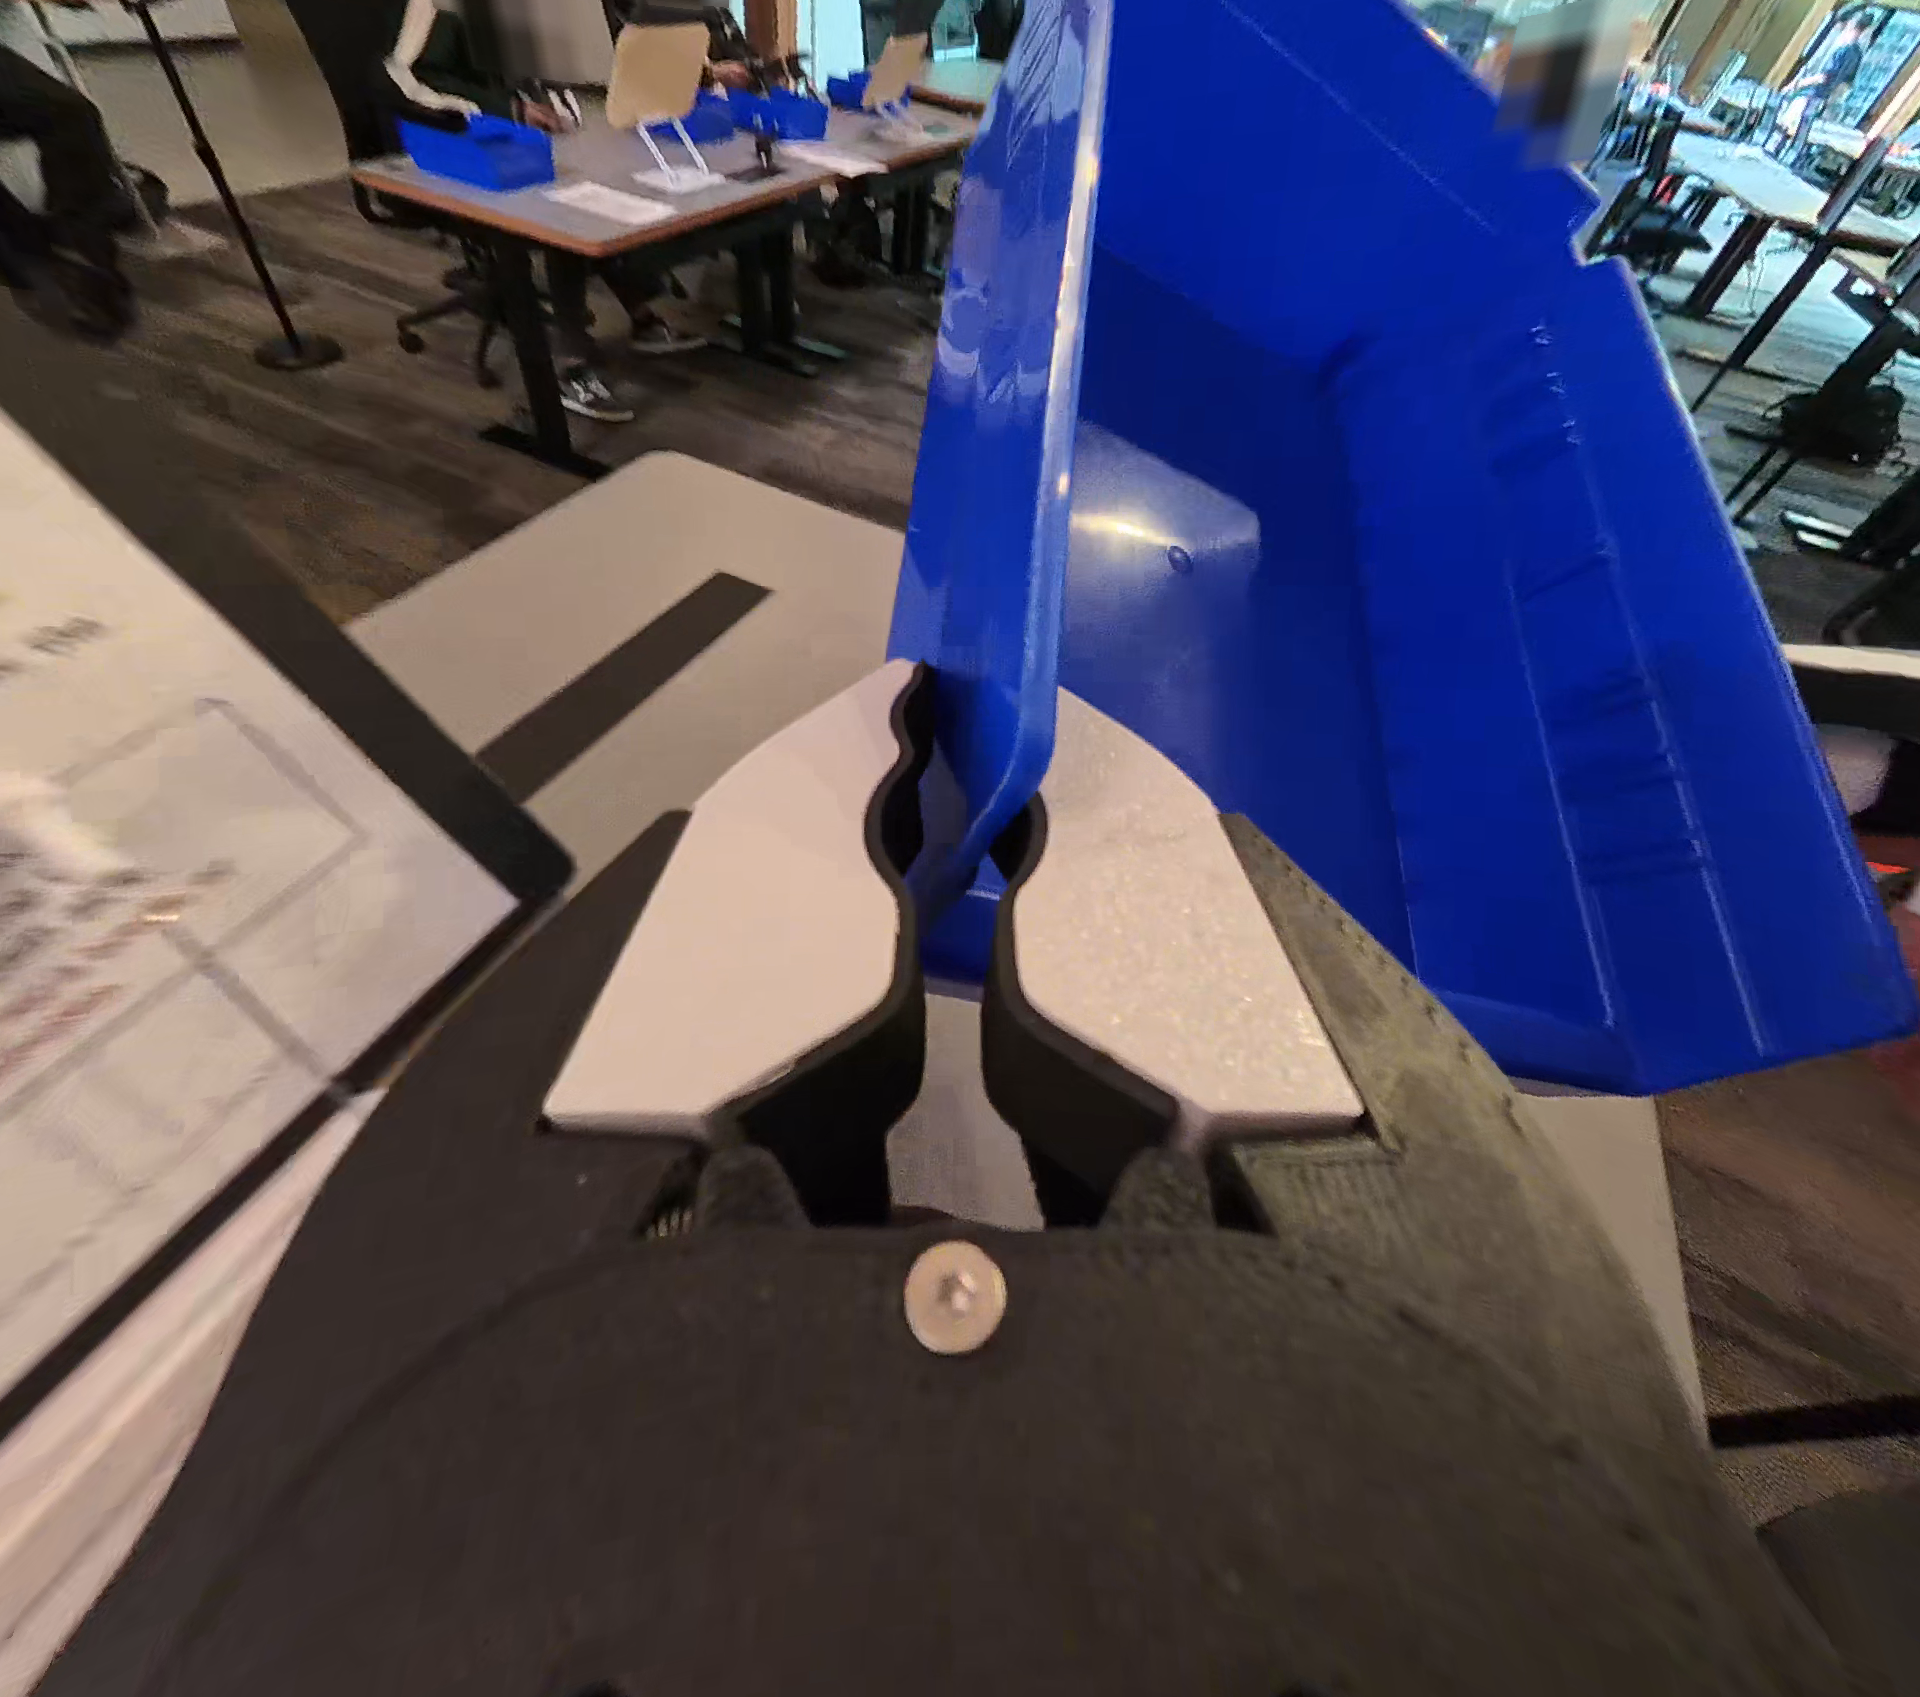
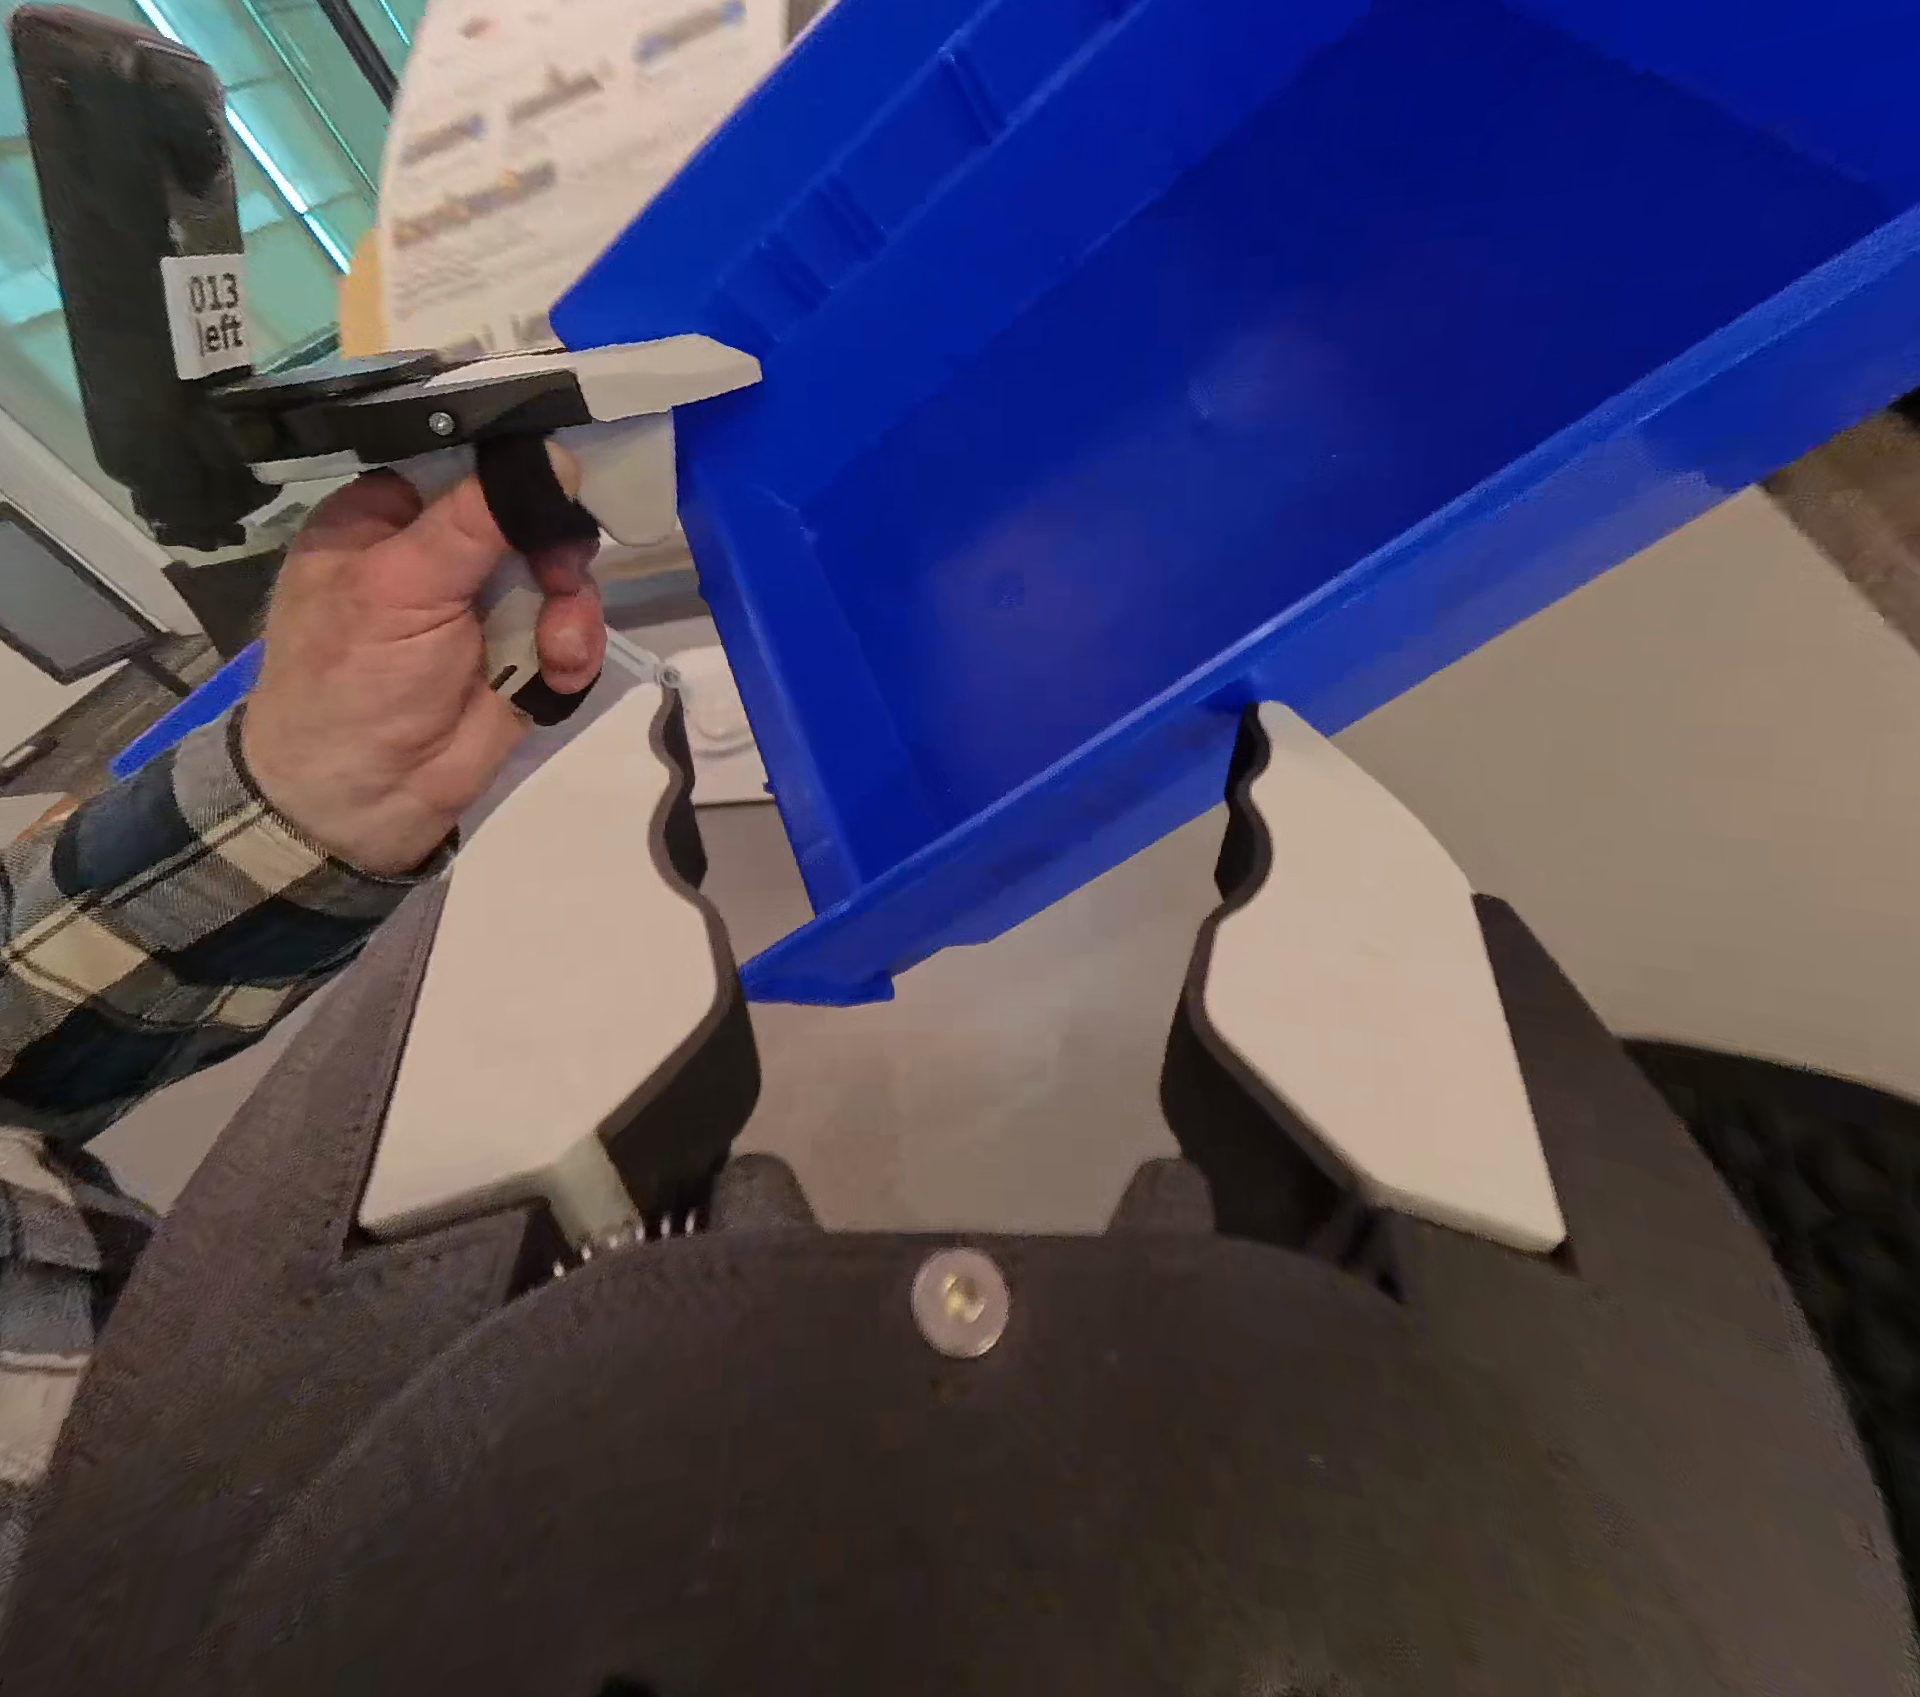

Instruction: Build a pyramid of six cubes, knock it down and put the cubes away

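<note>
A blue plastic bin (image 1: pixel 1351 400) is lifted off the table and tilted, its open side facing me. Its inside is empty and no cubes are in view. My left gripper (image 1: pixel 971 774) is shut on the bin's thin side wall, with both pads pressed against it. The right wrist view shows the same grip (image 2: pixel 665 400) at the bin's (image 2: pixel 1247 400) upper left corner. My right gripper (image 2: pixel 961 717) is wide open just below the bin. The bin's lower corner hangs between its fingers, and the pads do not press on it.
A pale table top (image 1: pixel 644 567) with a strip of black tape (image 1: pixel 623 681) lies below. A printed sheet with a black border (image 1: pixel 208 816) is at the left. A person's hand (image 2: pixel 384 660) holds the left gripper. Other desks with blue bins (image 1: pixel 488 151) stand far back. There is about 20 cm between the tips of the two grippers.
</note>
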`<state>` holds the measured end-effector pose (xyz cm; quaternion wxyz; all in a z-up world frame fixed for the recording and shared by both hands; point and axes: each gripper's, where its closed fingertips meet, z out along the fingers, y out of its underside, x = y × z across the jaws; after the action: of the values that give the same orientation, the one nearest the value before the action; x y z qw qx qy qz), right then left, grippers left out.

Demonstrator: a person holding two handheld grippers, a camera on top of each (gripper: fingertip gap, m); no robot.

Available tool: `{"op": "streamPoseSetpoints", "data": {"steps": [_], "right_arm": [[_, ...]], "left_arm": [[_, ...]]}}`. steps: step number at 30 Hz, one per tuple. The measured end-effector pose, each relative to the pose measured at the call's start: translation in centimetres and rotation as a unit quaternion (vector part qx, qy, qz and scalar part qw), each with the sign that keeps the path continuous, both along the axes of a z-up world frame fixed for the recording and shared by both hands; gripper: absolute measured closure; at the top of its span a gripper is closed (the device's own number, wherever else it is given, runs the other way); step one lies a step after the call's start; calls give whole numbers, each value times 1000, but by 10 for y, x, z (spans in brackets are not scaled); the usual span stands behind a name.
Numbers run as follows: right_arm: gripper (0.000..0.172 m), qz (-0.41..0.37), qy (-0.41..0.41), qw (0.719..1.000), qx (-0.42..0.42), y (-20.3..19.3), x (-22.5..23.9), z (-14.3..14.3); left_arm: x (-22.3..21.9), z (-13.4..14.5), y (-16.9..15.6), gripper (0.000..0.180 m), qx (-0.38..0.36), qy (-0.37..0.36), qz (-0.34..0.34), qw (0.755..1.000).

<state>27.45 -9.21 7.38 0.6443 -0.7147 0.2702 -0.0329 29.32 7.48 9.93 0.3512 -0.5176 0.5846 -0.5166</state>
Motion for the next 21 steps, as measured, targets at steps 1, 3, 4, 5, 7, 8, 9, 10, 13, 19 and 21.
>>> {"op": "streamPoseSetpoints", "data": {"steps": [1,3,4,5,7,8,9,10,13,19,21], "right_arm": [[72,1,18,1000,-5,-4,7,-13],[71,0,43,999,-26,-8,20,-39],[70,2,55,998,-39,-8,25,-52],[71,4,68,996,-48,-9,30,-63],[69,9,95,994,-62,-8,38,-85],[68,12,110,991,-71,-7,41,-97],[67,15,124,989,-78,-5,45,-107],[67,18,137,987,-85,-4,49,-116],[68,26,165,979,-119,4,64,-140],[82,40,174,966,-187,23,116,-154],[90,50,170,959,-219,27,139,-156]], "left_arm": [[6,-13,-5,172,-1,10,2,1000],[15,-41,-13,172,-7,35,9,999],[18,-54,-15,171,-12,46,15,999],[19,-68,-17,171,-18,55,20,998],[21,-95,-18,170,-31,75,31,996],[22,-108,-18,170,-37,88,34,995],[23,-120,-19,168,-45,100,37,993],[23,-130,-19,167,-55,111,38,992],[27,-152,-16,164,-80,135,46,987],[36,-179,-11,158,-117,158,75,978],[39,-186,-18,150,-148,171,66,972]]}}
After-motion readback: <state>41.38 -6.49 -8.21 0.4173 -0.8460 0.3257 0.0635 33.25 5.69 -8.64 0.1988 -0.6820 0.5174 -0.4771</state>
